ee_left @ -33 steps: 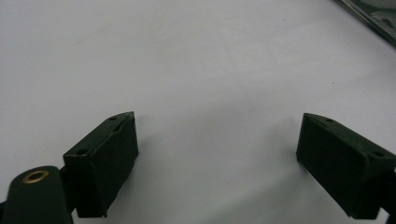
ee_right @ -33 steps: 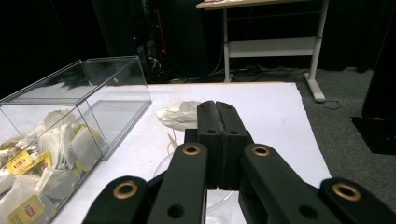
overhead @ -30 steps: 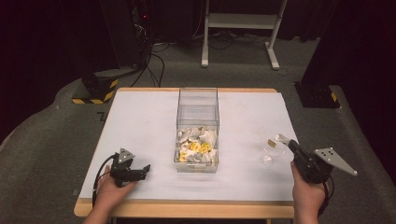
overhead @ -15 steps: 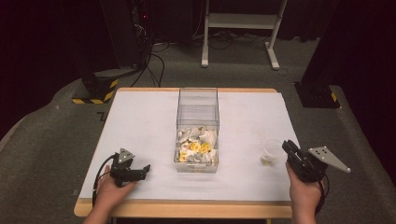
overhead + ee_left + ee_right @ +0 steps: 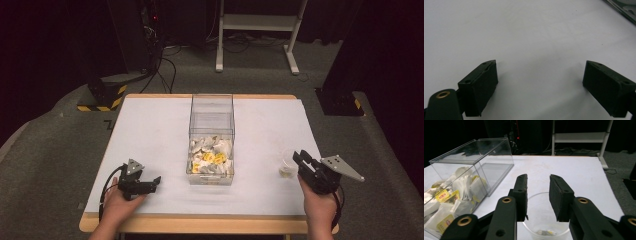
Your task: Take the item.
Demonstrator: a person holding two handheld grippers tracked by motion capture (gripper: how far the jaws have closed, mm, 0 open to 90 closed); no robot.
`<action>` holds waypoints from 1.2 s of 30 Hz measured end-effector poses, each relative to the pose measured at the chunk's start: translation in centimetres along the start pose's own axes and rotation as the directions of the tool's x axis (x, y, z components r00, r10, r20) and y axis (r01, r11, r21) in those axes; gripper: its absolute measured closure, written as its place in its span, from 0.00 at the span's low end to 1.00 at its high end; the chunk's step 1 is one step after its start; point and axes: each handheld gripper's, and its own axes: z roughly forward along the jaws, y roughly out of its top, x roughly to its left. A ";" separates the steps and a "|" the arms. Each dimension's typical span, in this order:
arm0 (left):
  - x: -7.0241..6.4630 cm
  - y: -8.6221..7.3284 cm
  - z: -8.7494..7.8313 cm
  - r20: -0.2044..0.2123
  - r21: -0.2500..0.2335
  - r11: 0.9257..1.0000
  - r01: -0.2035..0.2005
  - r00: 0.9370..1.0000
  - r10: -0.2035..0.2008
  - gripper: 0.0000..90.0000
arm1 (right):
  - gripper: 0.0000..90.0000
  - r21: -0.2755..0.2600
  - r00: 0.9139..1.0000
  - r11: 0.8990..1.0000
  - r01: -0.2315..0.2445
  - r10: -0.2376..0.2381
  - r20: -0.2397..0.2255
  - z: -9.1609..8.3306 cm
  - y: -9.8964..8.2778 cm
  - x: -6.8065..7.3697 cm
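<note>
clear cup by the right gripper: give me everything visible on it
The clear cup looks like thin see-through plastic, round, upright, mouth open. It stands on the white table, right of the clear box. A small pale and yellowish item, perhaps a tea bag, lies in its bottom. The right gripper hangs above its rim, jaws just opened and apart, pads clear of the wall.

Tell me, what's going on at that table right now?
Right hand-held gripper just opened above clear cup, nothing gripped. Left hand-held gripper open on bare table. Teabag box apart. Nothing in the way.
</note>
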 end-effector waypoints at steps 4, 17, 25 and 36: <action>0.0 0.0 0.0 0.000 0.000 1.000 0.000 1.000 0.000 0.14 | 0.72 0.006 1.000 1.000 0.008 -0.008 -0.018 0.7 -0.1 1.0; 0.0 0.0 0.0 0.001 0.000 1.000 0.001 1.000 -0.001 0.14 | 0.65 0.044 0.993 0.996 0.078 -0.074 -0.092 3.2 -0.5 5.2; 0.0 0.0 0.0 0.001 -0.001 1.000 0.003 1.000 -0.003 0.14 | 0.60 0.065 0.985 0.990 0.124 -0.115 -0.132 4.4 -1.0 7.7; 0.0 0.0 0.0 0.001 -0.001 1.000 0.003 1.000 -0.003 0.14 | 0.45 0.147 0.983 0.979 0.139 -0.120 -0.136 6.5 -2.8 8.8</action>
